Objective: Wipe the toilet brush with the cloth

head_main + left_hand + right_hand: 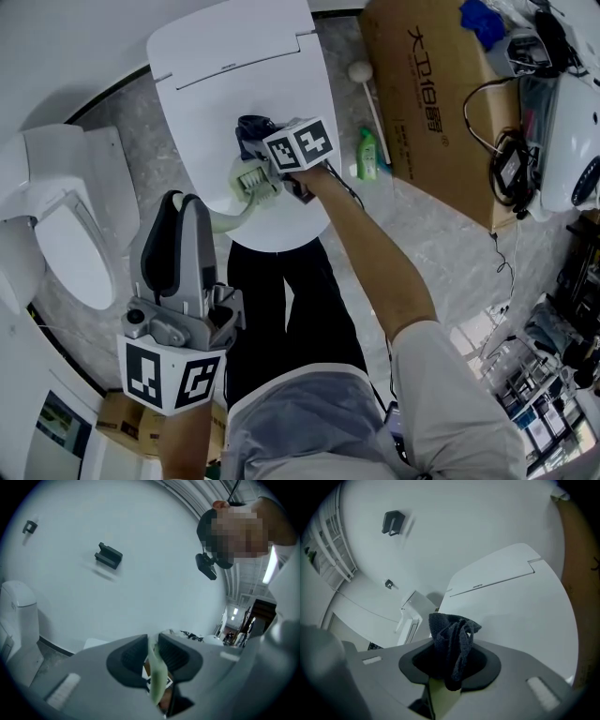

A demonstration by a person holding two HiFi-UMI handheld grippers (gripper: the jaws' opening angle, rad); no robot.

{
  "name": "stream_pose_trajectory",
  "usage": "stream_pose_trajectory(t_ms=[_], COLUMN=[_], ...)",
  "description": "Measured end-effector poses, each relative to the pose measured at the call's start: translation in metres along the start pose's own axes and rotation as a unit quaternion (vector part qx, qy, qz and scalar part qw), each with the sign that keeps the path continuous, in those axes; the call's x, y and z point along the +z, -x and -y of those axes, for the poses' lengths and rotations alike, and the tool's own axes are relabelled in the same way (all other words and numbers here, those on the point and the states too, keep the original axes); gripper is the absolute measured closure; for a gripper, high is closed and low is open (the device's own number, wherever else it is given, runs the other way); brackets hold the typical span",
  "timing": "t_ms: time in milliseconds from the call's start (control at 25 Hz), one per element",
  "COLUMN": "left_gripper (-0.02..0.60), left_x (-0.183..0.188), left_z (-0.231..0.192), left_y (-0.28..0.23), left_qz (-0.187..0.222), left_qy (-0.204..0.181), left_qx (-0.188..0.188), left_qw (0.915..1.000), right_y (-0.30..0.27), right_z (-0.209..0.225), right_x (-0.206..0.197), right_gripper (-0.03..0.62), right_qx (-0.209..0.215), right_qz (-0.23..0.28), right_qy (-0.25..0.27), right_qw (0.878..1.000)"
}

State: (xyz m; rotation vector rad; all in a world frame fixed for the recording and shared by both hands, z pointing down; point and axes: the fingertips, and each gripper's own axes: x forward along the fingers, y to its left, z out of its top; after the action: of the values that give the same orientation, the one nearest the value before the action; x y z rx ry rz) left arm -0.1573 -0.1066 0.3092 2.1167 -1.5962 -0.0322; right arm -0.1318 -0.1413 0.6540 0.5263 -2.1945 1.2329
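The toilet brush [253, 180] is pale green, with its bristle head over the closed white toilet lid [225, 84]. Its curved handle [225, 217] runs back into my left gripper [192, 217], which is shut on it; in the left gripper view the green handle [157, 677] is pinched between the two dark pads. My right gripper [267, 150] is right at the brush head and is shut on a dark cloth [251, 129]. In the right gripper view the bunched cloth [452, 641] sticks out of the jaws, with a piece of the green brush [443, 698] just below.
A big cardboard box [431, 94] stands to the right of the toilet, with a green bottle [367, 155] and a white-handled stick [373, 108] beside it. A second toilet [66, 225] is at the left. Cables and equipment [553, 141] crowd the far right.
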Motion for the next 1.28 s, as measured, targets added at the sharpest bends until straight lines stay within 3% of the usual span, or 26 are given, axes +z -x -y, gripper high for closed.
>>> stream_pose_trajectory(t_ms=[280,1280], left_gripper=[0.581,0.581], left_x=[-0.001,-0.002], left_z=[-0.002,-0.003], left_y=[-0.001,-0.002], left_qz=[0.004,0.01], left_qy=[0.002,0.0], left_qx=[-0.001,-0.005], left_qw=[1.0,0.9999], right_y=[0.0,0.002], right_z=[0.009,0.033], right_x=[-0.002,-0.011], right_gripper=[0.482,0.482], right_qx=[-0.004,-0.03], right_qz=[0.019,0.044], right_qy=[-0.037,-0.088], right_qw=[0.999,0.995])
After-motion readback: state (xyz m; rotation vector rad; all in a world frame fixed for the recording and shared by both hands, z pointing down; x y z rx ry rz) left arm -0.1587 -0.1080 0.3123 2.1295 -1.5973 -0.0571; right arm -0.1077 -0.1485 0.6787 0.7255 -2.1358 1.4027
